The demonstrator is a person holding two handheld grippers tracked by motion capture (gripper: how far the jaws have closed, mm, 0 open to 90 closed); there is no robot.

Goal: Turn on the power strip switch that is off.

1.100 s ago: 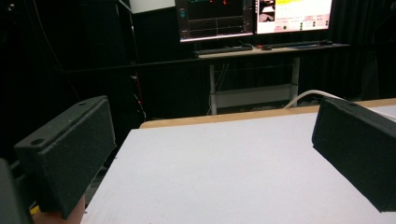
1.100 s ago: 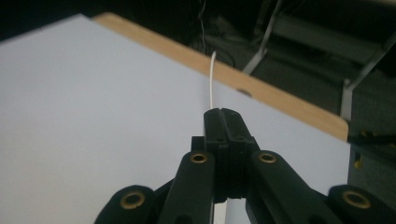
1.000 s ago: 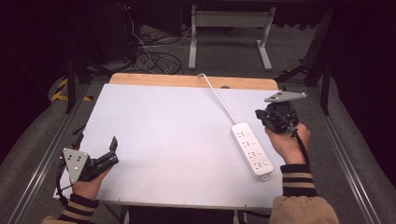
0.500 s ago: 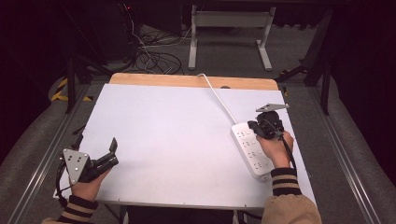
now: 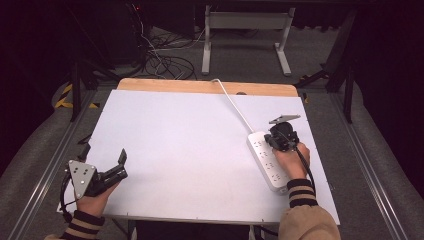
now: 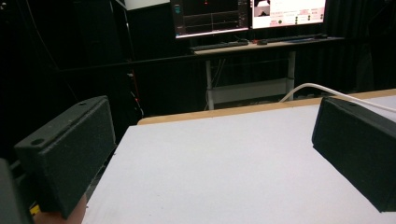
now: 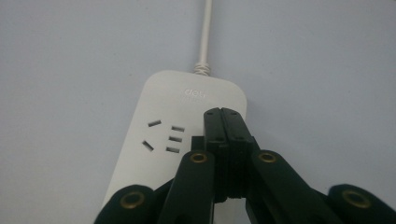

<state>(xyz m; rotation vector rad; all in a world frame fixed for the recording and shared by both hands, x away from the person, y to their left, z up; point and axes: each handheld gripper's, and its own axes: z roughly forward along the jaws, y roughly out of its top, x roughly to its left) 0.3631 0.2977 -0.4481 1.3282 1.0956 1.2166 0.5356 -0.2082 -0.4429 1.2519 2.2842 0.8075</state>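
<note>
A: Where was the white power strip (image 5: 269, 161)?
B: On the table (image 5: 180, 145), right side. The right gripper (image 7: 226, 114), jaws pressed together, empty, was over it.
A: The left gripper (image 5: 120, 164)?
B: Wide open, empty.

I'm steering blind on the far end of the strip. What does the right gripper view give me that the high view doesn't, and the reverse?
Right gripper view: the power strip's cord end close up, with embossed lettering, socket slots, and the right gripper's jaws closed together over it.

High view: the left gripper open near the table's near-left corner, the strip's full length, and the cord running to the far edge.

Both: strip, cord, right gripper.
</note>
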